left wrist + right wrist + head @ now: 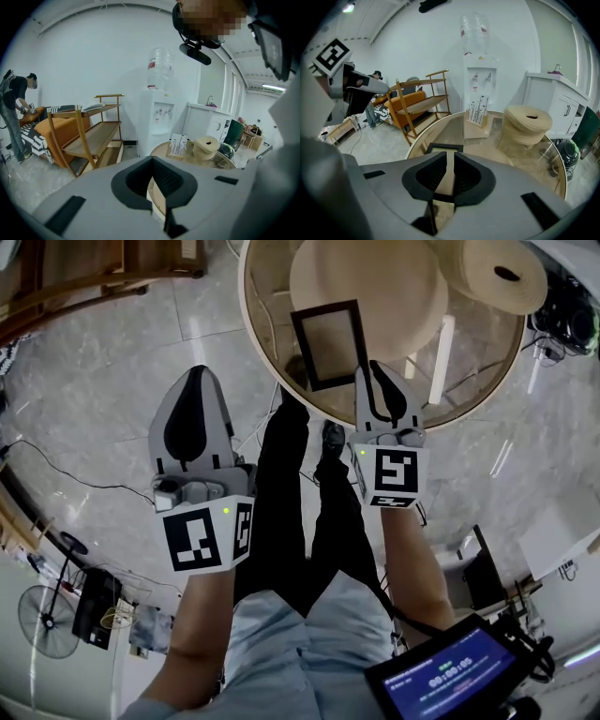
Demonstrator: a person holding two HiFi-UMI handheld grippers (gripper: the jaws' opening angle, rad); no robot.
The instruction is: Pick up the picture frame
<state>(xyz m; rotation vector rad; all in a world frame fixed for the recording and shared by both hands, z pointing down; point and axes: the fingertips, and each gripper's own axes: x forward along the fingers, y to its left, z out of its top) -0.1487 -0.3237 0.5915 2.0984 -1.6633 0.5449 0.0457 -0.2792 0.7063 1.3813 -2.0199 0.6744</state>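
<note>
The picture frame [328,343], black-edged with a tan middle, lies flat near the front rim of a round glass table [246,324]. My right gripper [377,371] hovers over the frame's near right corner, jaws shut and empty. In the right gripper view the frame's far edge [446,148] shows just past the right gripper [450,157], and its near edge crosses the thin slit between the pads. My left gripper [195,376] hangs over the floor left of the table, shut on nothing. In its own view the left gripper [152,164] faces the table's side.
A woven round pouf [506,273] and a pale disc [366,287] sit further back on the table, with a card holder [477,112]. A wooden shelf [93,136] and water dispenser [159,117] stand beyond. On the floor are a fan [47,620] and cables.
</note>
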